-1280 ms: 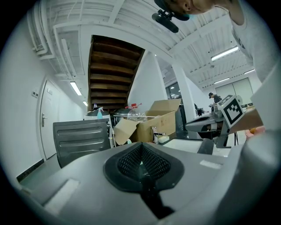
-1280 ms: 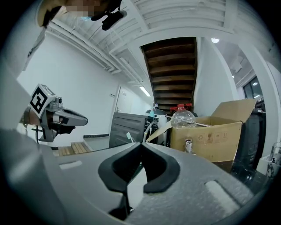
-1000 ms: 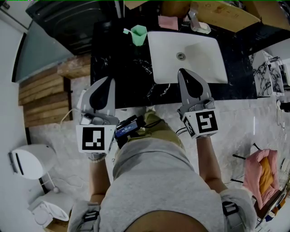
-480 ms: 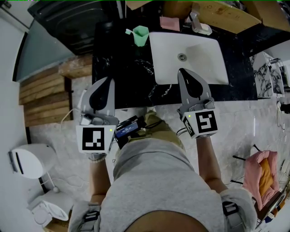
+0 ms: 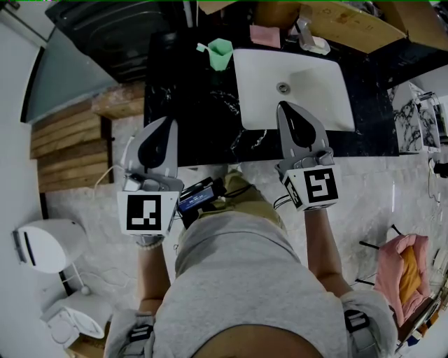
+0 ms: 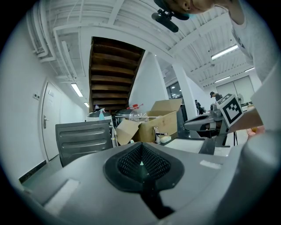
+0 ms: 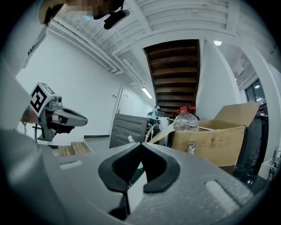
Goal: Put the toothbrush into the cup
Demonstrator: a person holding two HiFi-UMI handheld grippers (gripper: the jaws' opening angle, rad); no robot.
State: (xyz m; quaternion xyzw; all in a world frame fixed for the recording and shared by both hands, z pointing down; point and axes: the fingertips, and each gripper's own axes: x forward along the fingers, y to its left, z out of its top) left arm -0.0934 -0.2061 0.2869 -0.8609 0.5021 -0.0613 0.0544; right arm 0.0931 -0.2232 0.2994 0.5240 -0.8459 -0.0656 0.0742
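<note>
A green cup (image 5: 220,54) stands on the black marble counter (image 5: 189,105) at the back, left of the basin. A pale green stick, apparently the toothbrush (image 5: 201,47), pokes out over its left rim. My left gripper (image 5: 168,121) is shut and empty, held at the counter's front edge, well short of the cup. My right gripper (image 5: 283,105) is also shut and empty, its tip over the basin's front rim. In the left gripper view the left gripper (image 6: 141,144) has its jaws pressed together. The right gripper (image 7: 140,143) looks the same in its own view.
A white basin (image 5: 329,98) is set into the counter, with a faucet (image 5: 305,29) and a pink item (image 5: 264,35) behind it. A cardboard box (image 5: 350,21) sits at the back right. Wooden steps (image 5: 66,143) and a dark grey appliance (image 5: 112,31) lie to the left.
Hardly anything: the scene has drifted a little right and down in the head view. Both grippers stay shut in the same stance.
</note>
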